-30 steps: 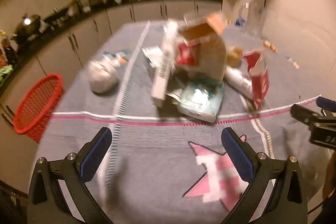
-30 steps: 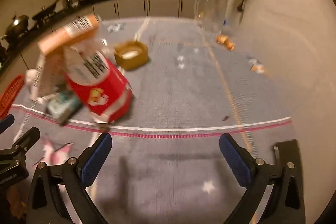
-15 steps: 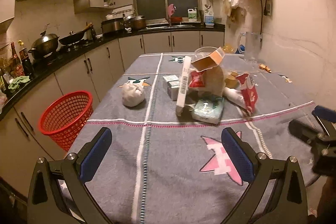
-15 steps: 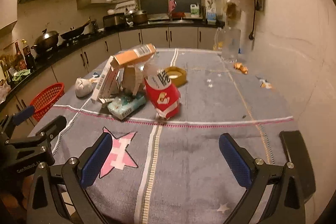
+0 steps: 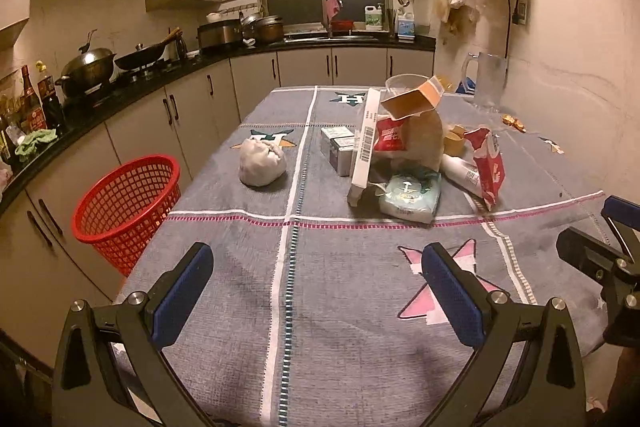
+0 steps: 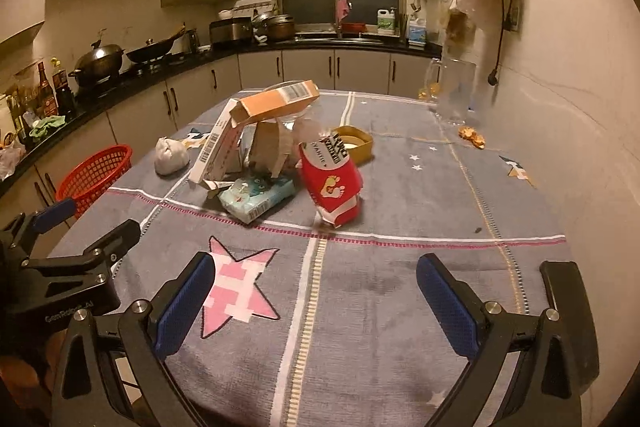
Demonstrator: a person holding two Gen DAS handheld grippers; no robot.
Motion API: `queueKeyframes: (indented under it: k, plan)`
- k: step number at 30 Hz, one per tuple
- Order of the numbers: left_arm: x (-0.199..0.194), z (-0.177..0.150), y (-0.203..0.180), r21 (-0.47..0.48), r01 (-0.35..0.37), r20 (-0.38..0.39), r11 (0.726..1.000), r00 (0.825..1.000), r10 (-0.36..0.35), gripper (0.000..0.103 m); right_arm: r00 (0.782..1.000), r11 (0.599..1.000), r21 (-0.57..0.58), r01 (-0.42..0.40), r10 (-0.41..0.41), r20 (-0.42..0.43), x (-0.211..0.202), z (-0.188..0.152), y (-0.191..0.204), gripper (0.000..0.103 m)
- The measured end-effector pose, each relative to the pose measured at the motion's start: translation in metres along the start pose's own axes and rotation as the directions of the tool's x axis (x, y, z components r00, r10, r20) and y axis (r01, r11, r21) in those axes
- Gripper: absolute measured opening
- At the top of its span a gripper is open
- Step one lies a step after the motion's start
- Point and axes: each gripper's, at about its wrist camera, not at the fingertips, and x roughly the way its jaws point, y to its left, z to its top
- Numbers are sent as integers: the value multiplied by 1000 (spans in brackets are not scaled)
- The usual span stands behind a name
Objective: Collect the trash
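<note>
left gripper [image 5: 318, 291]: lower centre of the left wrist view, jaws spread wide, nothing between them, over the grey tablecloth [image 5: 320, 307].
right gripper [image 6: 314, 295]: lower centre of the right wrist view, jaws likewise spread wide and empty, above a pink star print.
trash pile: centre of both frames, well apart from both grippers, beyond the pink stripe. contents:
- long white box [image 5: 364, 147], leaning upright against a brown paper bag [image 5: 426, 143]
- orange carton [image 6: 276, 103], tilted atop the pile
- red snack bag [image 6: 330, 183], standing at the pile's right edge
- pale blue tissue pack [image 6: 258, 195], lying flat at the front
- small grey boxes [image 5: 338, 149], behind the long box
- white tied bag [image 5: 262, 163], alone, left of the pile
- yellow tape roll [image 6: 354, 143], behind the red bag
red basket [image 5: 126, 203]: left middle of the left wrist view, on the floor beside the table edge.
glass jug [image 6: 454, 91]: upper right, far table corner.
</note>
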Motion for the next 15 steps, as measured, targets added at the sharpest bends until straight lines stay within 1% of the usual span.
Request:
queueKeyframes:
  k: [4, 6, 10, 15]
  plan:
    - [3, 0, 2, -6, 2, -8, 1000, 1000, -2, 103, 1000, 1000, 0, 3, -3, -14, 4, 0, 1, 102]
    - [5, 0, 2, -6, 2, -12, 1000, 1000, -2, 103, 1000, 1000, 3, 22, -22, -15, 5, 1, 1, 102]
    - [7, -1, 3, -7, 2, -15, 1000, 1000, -2, 103, 999, 999, 10, 30, -30, -19, 8, 2, 0, 102]
    - [9, -1, 3, -10, 0, -21, 1000, 1000, -1, 103, 999, 1000, 16, 24, -24, -29, 11, 2, -2, 102]
